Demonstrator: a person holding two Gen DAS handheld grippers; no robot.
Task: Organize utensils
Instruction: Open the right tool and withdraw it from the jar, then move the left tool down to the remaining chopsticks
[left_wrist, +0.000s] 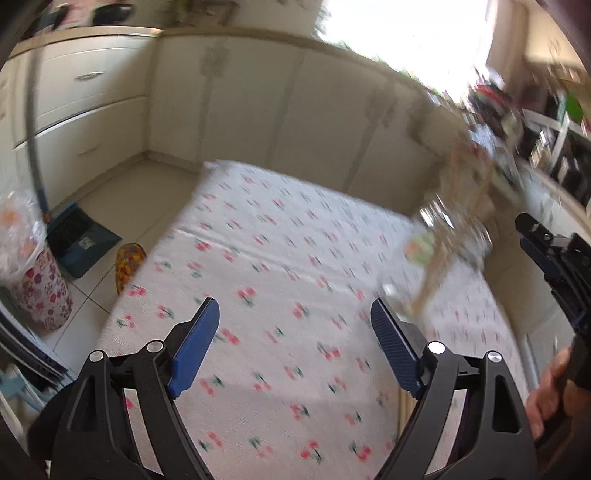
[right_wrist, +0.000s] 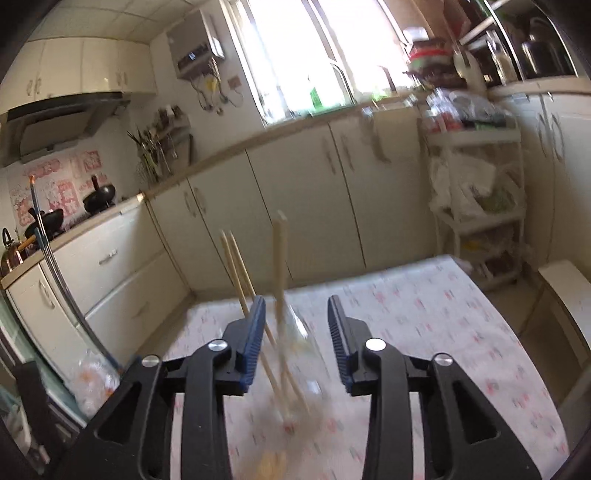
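While both views are blurred, each shows its own hand-held gripper clearly. Nearest in the left wrist view, the left hand-held gripper stands wide open with nothing between its blue pads, hanging over the desk and its cherry-print cloth. Nearest in the right wrist view, the right hand-held gripper is also spread open and grips nothing. A clear glass jar sits in the gap between its fingers, and wooden chopsticks rise out of the jar and lean up past the left fingertip.

Only the left view shows that jar from the side: it lies ahead and to the right of the left hand-held gripper, well apart from it, near the desk's right edge. The right hand-held gripper and the hand holding it appear at that view's right border. On the floor left of the desk are a dustpan, a slipper and a flowered bin.

Only the right view shows the far cabinets, a wok on the stove and a white rack.

No writing is readable in either view.
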